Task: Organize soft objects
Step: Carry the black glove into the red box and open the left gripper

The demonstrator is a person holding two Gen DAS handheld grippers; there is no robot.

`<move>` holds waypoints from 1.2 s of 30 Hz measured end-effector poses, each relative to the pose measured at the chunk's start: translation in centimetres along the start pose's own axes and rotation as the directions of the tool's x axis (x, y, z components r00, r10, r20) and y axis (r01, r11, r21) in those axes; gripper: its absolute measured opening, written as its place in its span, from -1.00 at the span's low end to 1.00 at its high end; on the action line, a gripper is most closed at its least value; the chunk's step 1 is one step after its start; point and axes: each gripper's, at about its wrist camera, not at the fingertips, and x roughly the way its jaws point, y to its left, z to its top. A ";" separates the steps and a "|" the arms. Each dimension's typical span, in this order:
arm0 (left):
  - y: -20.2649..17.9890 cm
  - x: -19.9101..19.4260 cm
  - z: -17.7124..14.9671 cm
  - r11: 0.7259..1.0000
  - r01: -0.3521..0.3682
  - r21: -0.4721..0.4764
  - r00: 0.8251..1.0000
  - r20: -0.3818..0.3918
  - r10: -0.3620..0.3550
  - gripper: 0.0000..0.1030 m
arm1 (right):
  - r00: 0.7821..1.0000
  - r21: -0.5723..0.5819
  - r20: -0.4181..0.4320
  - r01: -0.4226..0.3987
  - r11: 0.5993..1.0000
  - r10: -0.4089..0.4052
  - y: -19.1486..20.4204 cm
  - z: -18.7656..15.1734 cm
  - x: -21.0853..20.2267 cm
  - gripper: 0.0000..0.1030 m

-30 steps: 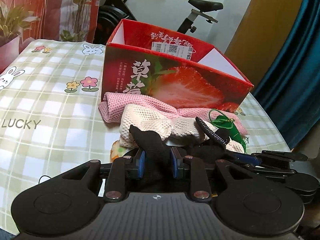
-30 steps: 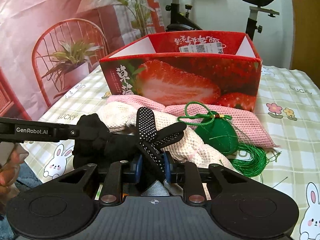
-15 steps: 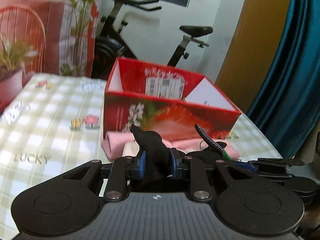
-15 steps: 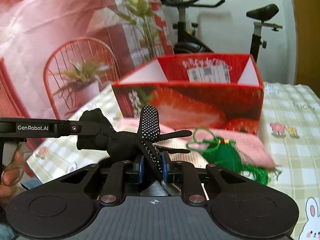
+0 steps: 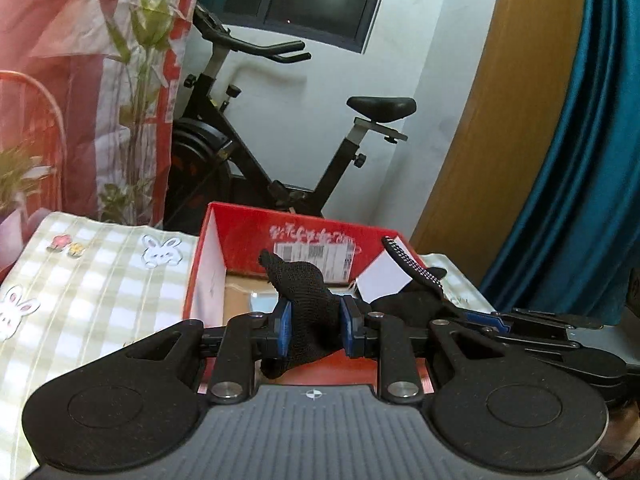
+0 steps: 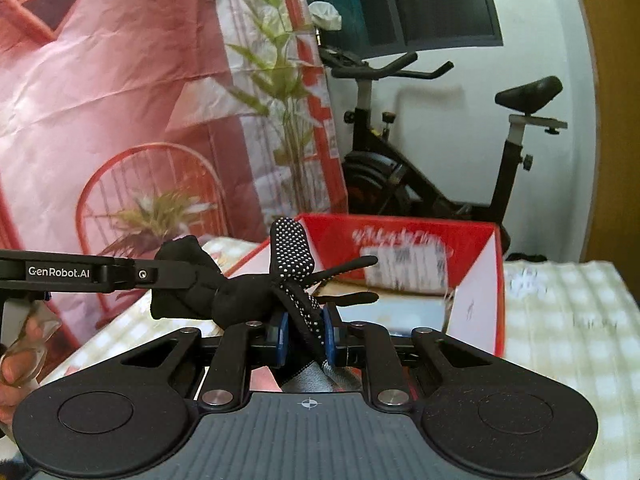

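**Black glove held over red box by both grippers**

Table (image 5: 92, 280): checked cloth with rabbit and flower prints, lying to either side of the box.

Bike (image 5: 280, 152): black exercise bike, standing behind the box against the white wall.

Box (image 5: 208, 264): red carton, top open, printed label on its far inner wall. It stands on the table directly ahead of both grippers and below them. Brown floor visible inside; contents unclear.

Glove (image 5: 308, 312): black knit, white grip dots on one face. It stretches between the two grippers, clear of the table, at the box's near edge. One fingertip sticks up above the left pads; a dotted finger rises at the right, and two thin dark fingers point toward the box.

Left gripper (image 5: 314, 330): blue pads narrow, pressed on a bunched part of the glove.

Right gripper (image 6: 304, 334): pads narrower, pinching the dotted end of the glove; grey cuff edge shows beneath them.
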 end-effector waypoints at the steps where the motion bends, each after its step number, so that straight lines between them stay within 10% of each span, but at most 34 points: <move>1: 0.1 0.9 0.6 1.000 0.000 -0.004 1.000 -0.010 0.000 -0.49 | 1.000 -0.003 -0.004 0.007 1.000 -0.007 -0.5 0.6 0.8 -0.68; 18: 3.8 13.5 3.0 0.996 -0.058 -0.071 0.982 -0.185 0.044 -0.49 | 0.954 -0.028 -0.283 0.099 0.995 -0.103 -5.2 2.5 16.1 -0.69; 27: 3.8 15.7 2.9 0.996 -0.066 -0.055 0.976 -0.212 0.053 -0.45 | 0.932 -0.035 -0.332 0.138 0.990 -0.142 -6.6 2.7 18.4 -0.65; 36: 4.1 14.9 3.3 0.991 -0.133 -0.009 0.973 -0.194 0.129 -0.34 | 0.937 -0.028 -0.312 0.154 0.988 -0.155 -6.8 2.9 17.7 -0.22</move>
